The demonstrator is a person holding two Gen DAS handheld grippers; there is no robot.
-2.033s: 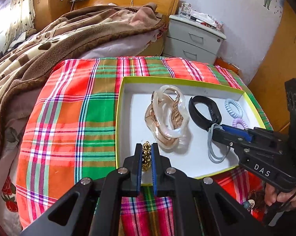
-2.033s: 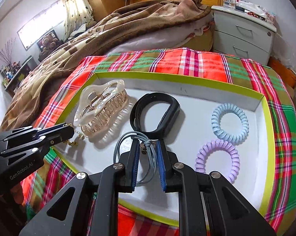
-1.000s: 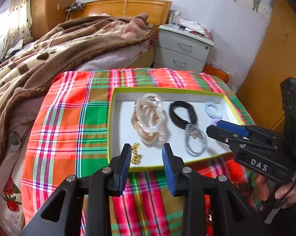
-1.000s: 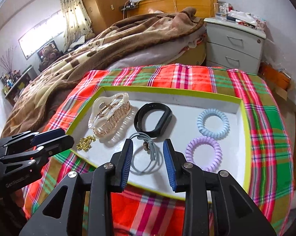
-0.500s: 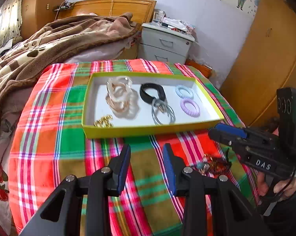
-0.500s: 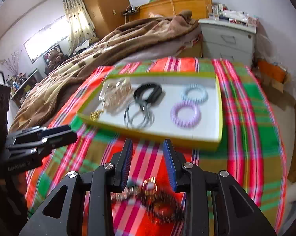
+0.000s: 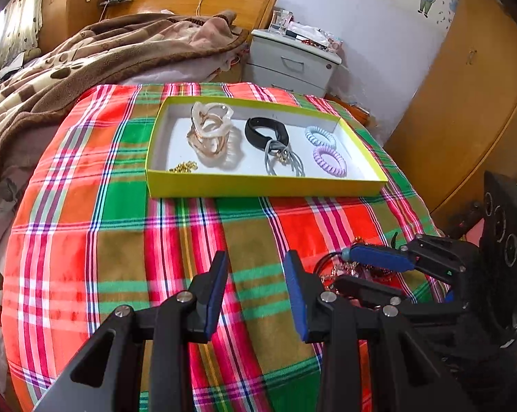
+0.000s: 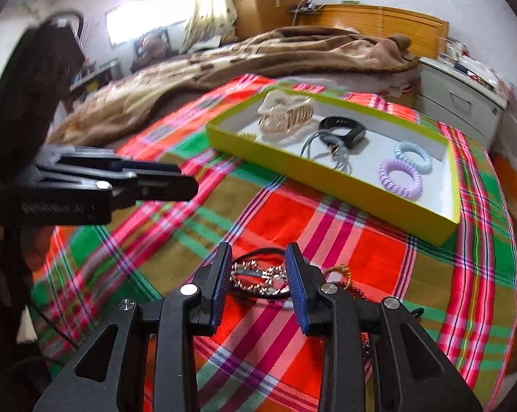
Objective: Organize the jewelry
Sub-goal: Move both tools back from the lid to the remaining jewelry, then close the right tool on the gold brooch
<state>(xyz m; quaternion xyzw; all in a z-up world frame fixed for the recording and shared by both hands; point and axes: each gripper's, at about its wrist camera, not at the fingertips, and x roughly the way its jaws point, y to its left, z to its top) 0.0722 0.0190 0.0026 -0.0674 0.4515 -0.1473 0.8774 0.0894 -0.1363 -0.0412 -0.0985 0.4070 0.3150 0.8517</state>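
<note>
A yellow-green tray (image 7: 265,187) on the plaid cloth holds a clear hair claw (image 7: 210,130), a black band (image 7: 267,132), grey hair ties (image 7: 282,159), a blue coil tie (image 7: 320,135), a purple coil tie (image 7: 328,161) and a small gold chain (image 7: 184,166). My left gripper (image 7: 256,262) is open and empty over bare cloth in front of the tray. My right gripper (image 8: 258,257) is also open, low over a loose pile of chains and black cords (image 8: 258,278). The pile shows between its fingers, and the pads are not pressing on it. A gold ring (image 8: 339,271) lies just to the right.
The plaid cloth (image 7: 104,206) covers a rounded surface that drops off on all sides. Behind the tray are a bed with a brown blanket (image 7: 86,58) and a grey nightstand (image 7: 292,65). A wooden wardrobe (image 7: 464,103) stands to the right.
Both grippers let go of the gold chain and the grey hair tie in the tray and drew back. The right one has rolled and sunk over the jewelry pile near the front edge.
</note>
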